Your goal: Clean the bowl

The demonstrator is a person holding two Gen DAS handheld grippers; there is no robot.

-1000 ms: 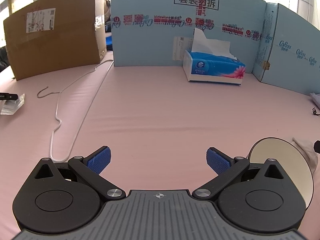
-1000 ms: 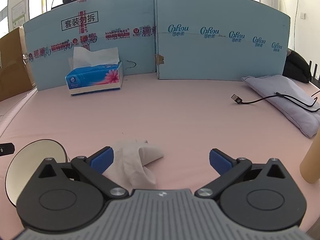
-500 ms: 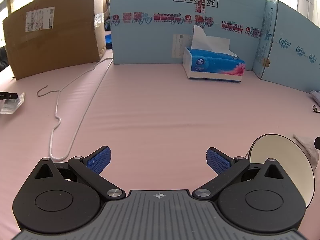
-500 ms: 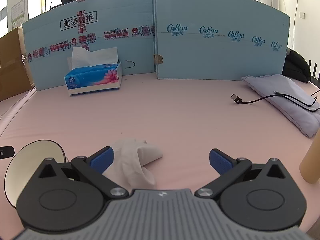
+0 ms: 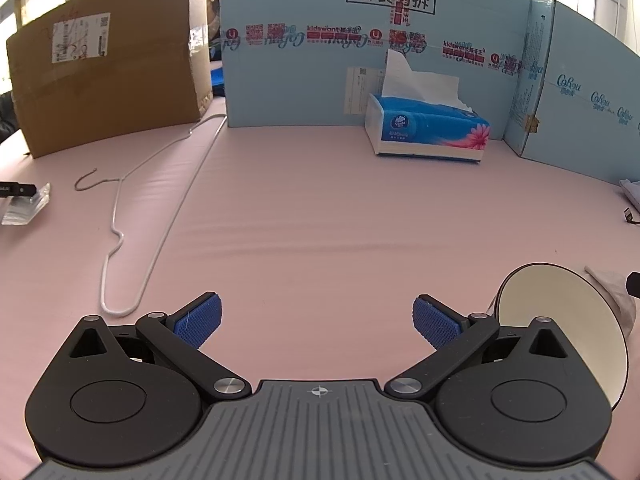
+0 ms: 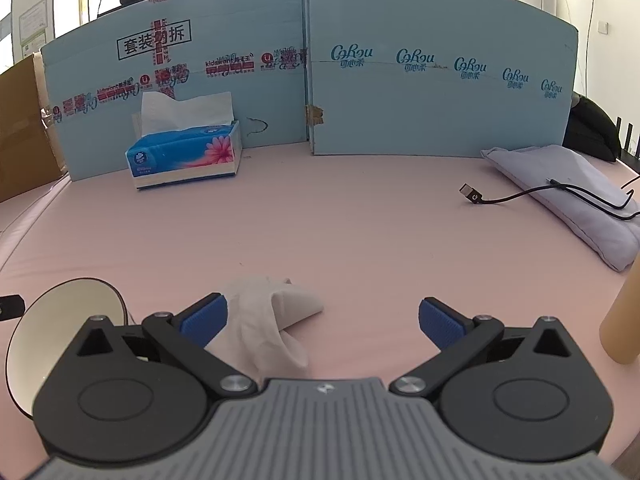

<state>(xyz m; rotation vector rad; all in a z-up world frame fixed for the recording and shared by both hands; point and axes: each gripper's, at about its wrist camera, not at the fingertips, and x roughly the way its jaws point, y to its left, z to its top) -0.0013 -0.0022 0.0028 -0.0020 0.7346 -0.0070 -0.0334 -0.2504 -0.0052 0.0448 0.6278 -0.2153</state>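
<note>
Bowl [image 5: 560, 312] sits on the pink table cover [image 5: 320, 220] low at the right edge of my left wrist view, and low at the left [image 6: 60, 320] of my right wrist view, so it's between the two grippers. It stands tipped w/ its cream inside facing the cams and a thin dark rim; can't tell what props it. Looks like glazed ceramic or hard plastic: stiff, prob slick, breakable if it's ceramic, moderate weight. I'd grab it by the rim, one pad inside and one outside, firm squeeze since a glossy wall could slide out.

Just beside it is the crumpled whitish cloth [image 6: 272, 320], soft and limp and v. light; it'll bunch up wherever I pinch. In my right wrist view it lies partly under the left finger, touching or nearly so.

Left gripper [image 5: 316, 318]: jaws spread wide, nothing between them, bowl off to its right side. Right gripper [image 6: 323, 316]: also spread wide, holding nothing, cloth at its left pad.

My read: nothing grasped yet, task barely begun. Left takes the bowl, right takes the cloth to wipe.

Further out: tissue box [image 5: 428, 128] against the blue cardboard wall [image 5: 304, 80], wire hanger [image 5: 132, 232] far left, brown carton [image 5: 108, 80], USB cable [image 6: 520, 196] over a folded lilac cloth [image 6: 568, 192] far right.
</note>
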